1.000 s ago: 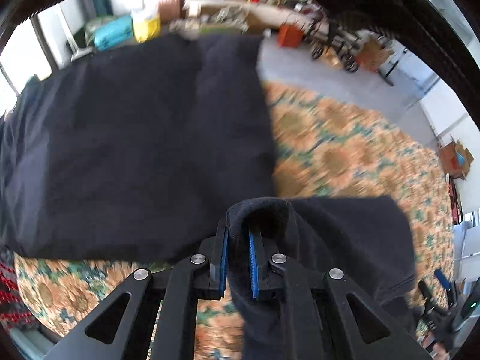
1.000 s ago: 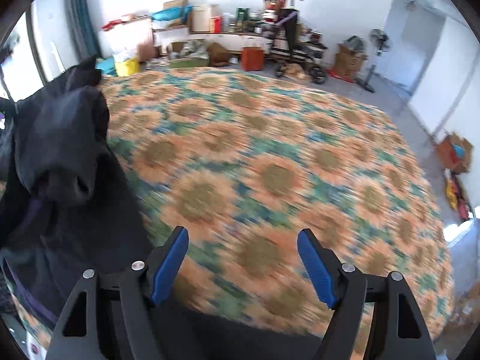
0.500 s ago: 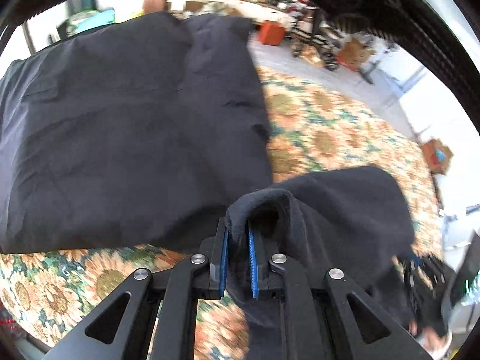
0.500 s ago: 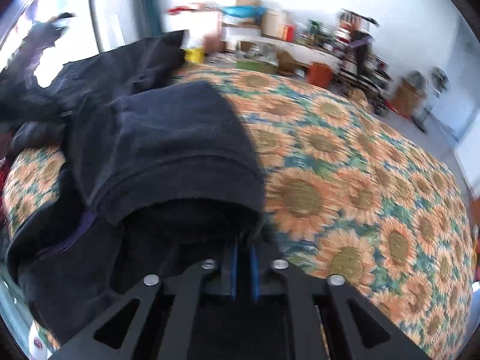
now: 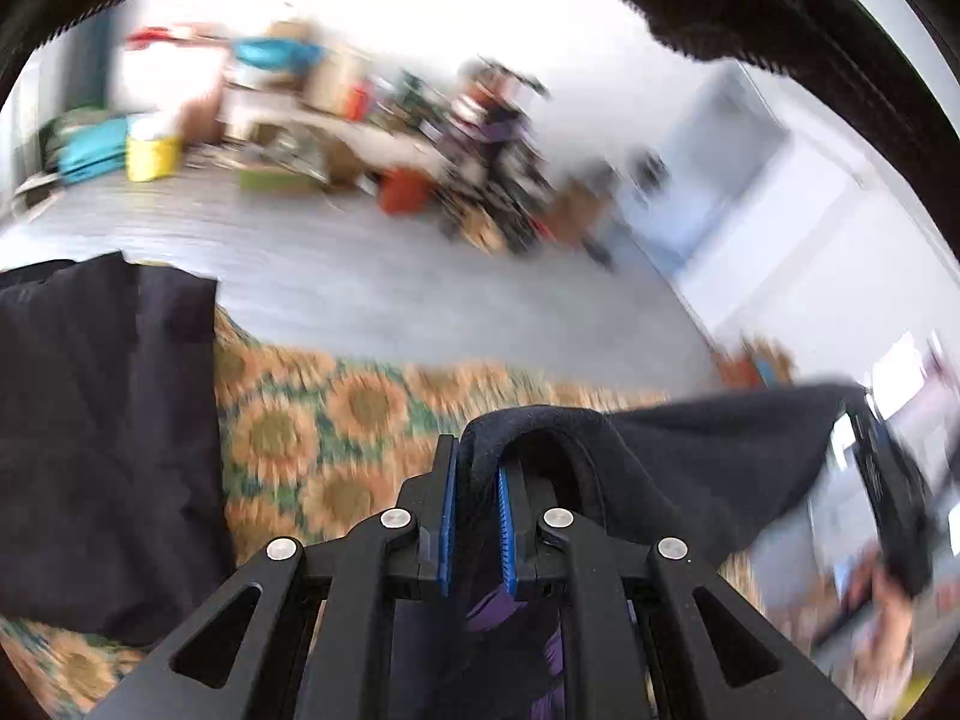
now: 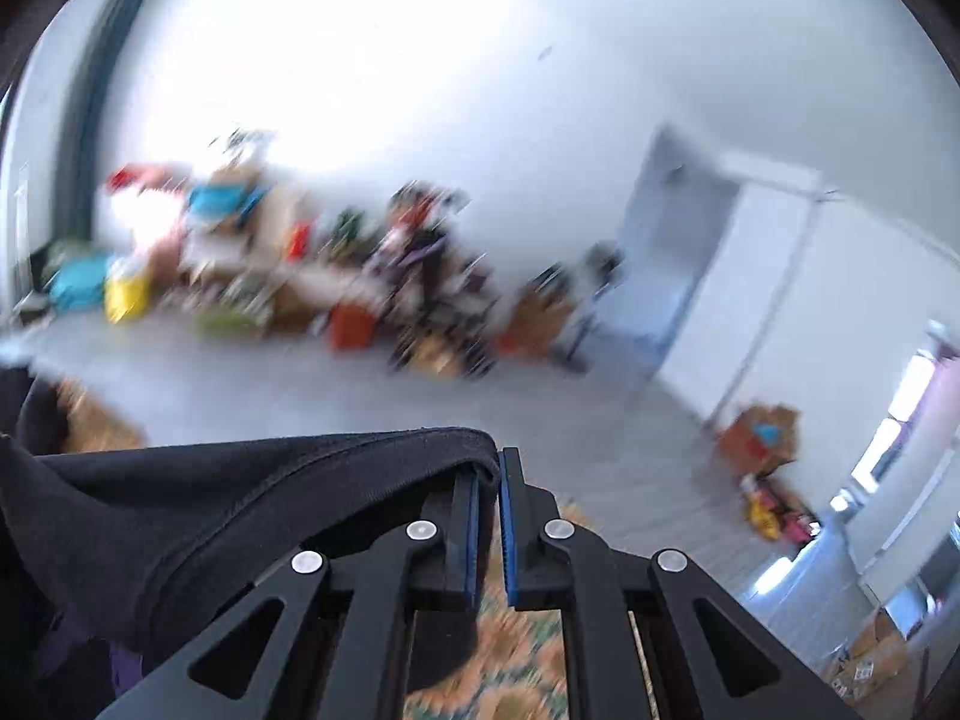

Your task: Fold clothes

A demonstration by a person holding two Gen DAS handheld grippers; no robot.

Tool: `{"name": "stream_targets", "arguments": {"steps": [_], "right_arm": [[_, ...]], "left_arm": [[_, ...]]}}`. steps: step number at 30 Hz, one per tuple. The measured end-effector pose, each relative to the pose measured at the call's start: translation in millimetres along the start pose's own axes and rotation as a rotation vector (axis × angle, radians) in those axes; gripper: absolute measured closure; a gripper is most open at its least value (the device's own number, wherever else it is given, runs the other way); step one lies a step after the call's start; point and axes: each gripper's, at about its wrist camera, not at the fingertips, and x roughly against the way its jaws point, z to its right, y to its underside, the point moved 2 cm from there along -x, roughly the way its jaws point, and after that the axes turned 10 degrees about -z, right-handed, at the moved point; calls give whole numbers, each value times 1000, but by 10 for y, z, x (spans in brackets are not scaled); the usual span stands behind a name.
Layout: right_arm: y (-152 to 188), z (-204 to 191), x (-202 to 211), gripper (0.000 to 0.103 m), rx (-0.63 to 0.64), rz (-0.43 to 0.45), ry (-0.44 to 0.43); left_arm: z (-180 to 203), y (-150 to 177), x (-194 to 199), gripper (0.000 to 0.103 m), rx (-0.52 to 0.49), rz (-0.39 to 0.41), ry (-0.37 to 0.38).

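Left gripper (image 5: 475, 516): jaws easing apart, pads still pinching black garment (image 5: 690, 450) | Right gripper (image 6: 491, 531): jaws easing apart, fabric edge caught between pads | Garment: stretched between both, above sunflower bedspread (image 5: 336, 420) | Second dark cloth (image 5: 102, 438): flat on bedspread

Each handheld claw was built of matte black plastic. The left claw (image 5: 475, 525) showed two arms spreading out toward the camera, each pierced by a long triangular cutout, and four round silver screws sat in a row across the linkage. Its fingers (image 5: 447, 516) were lined on their inner faces with ribbed bright blue pads. The right claw (image 6: 491, 531) matched it: the same black arms with triangular openings, the same four silver screw heads, the same blue ribbed pads. In the left wrist view the right claw appeared as a blurred black bar with a blue streak.
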Motion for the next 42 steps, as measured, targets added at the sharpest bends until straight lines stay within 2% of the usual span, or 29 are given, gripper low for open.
{"name": "stream_targets", "arguments": {"steps": [1,2,3,4,6,9,11,14,16,20,22,24,26,27,28,30,31,33,35,37,39,40,42], "right_arm": [[-2,-25,-57,54,-3,-13,6],[37,-74,-149,20,13,-61,2],[76,-124,-241,14,28,-110,-3],[149,-175,-321,18,47,-154,-21],[417,-274,-441,19,94,-227,-100],[994,-344,-610,18,151,-368,-189],[1455,-352,-693,22,179,-480,-274],[2070,-232,-594,22,160,-571,-426],[2361,-189,-424,22,113,-585,-501],[2686,-155,-121,21,17,-579,-626],[2642,-202,-42,21,35,-552,-648],[2594,-256,26,21,35,-519,-664],[2497,-334,21,18,31,-513,-657],[2463,-385,-21,18,43,-518,-622],[2456,-443,-103,22,71,-529,-545],[2451,-500,-249,96,97,-548,-414],[2470,-406,-284,103,48,-552,-400],[2531,-180,-340,103,-57,-562,-359],[2690,217,-337,102,-192,-574,-269],[2919,560,-269,99,-310,-608,-167],[3171,851,-20,79,-431,-588,-99],[3292,945,159,56,-476,-558,-106],[3517,933,579,54,-484,-489,-216]], "left_arm": [[-3,-20,-101,69,36,3,-49],[-20,-29,-279,49,65,-38,-119],[-43,-27,-442,43,70,-105,-158],[-73,-3,-595,42,66,-189,-171],[-178,117,-815,42,74,-332,-130],[-368,367,-906,42,73,-474,-101],[-456,593,-779,42,-7,-519,-184],[-590,931,-586,42,-125,-584,-309],[-752,1240,-421,42,-143,-619,-381],[-1066,1679,-263,42,-35,-655,-321],[-1196,1840,-234,42,20,-643,-321],[-1238,1949,-209,42,67,-627,-286],[-1249,2037,-170,42,102,-600,-249],[-1226,2071,-126,42,107,-567,-238],[-1203,2105,-81,42,112,-535,-227],[-1141,2172,11,42,97,-490,-215],[-1111,2198,63,42,73,-469,-215],[-1072,2260,202,42,0,-390,-215],[-1085,2313,315,42,-53,-326,-216],[-1246,2306,284,42,-59,-307,-177],[-1330,2461,302,42,-45,-330,-110],[-1356,2539,291,42,-47,-352,-94],[-1331,2721,277,42,-76,-381,-67]]}}
